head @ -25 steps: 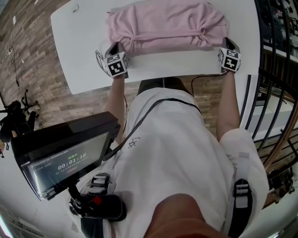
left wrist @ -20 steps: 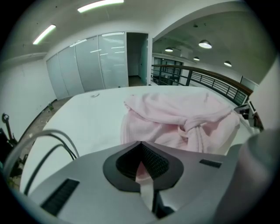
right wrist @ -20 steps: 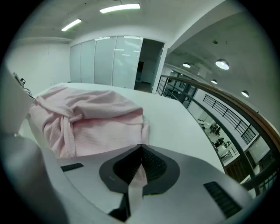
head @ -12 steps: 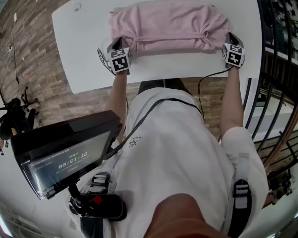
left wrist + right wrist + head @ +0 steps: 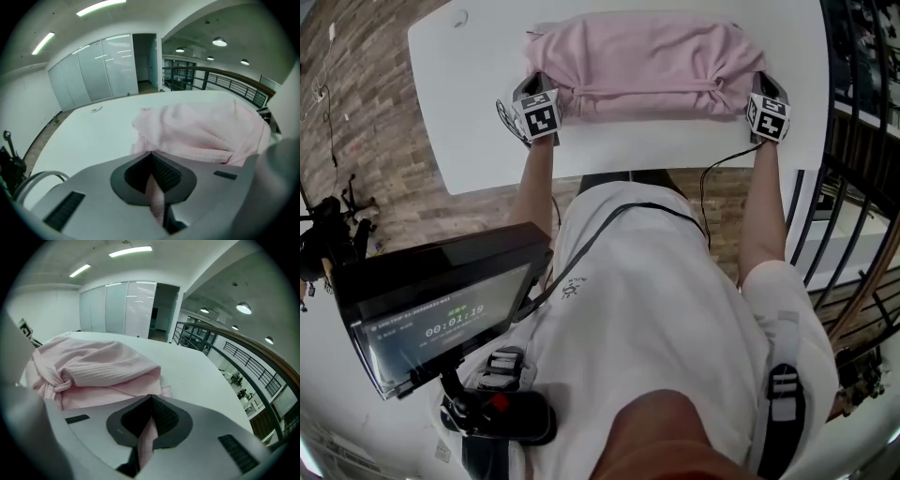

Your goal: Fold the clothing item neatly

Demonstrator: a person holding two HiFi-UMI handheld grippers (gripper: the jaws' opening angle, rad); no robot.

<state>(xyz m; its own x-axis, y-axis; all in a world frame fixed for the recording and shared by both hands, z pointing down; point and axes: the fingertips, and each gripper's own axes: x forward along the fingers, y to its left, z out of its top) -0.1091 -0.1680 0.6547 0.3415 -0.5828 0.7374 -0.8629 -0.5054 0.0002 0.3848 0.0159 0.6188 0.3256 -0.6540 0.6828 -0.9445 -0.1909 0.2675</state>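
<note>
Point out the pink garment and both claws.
pink garment point(image 5: 647, 49): head view, top fold.
left claw point(image 5: 151, 158): left gripper view, tips shut on fabric.
right claw point(image 5: 150, 399): right gripper view, tips shut on fabric.

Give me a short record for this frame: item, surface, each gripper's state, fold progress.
item: pink garment, bunched in a wide heap
surface: white table
left gripper: shut on the garment's near left corner
right gripper: shut on the garment's near right corner
fold progress: not yet neat; near edge stretched between the two grippers, cloth wrinkled at both ends
</note>
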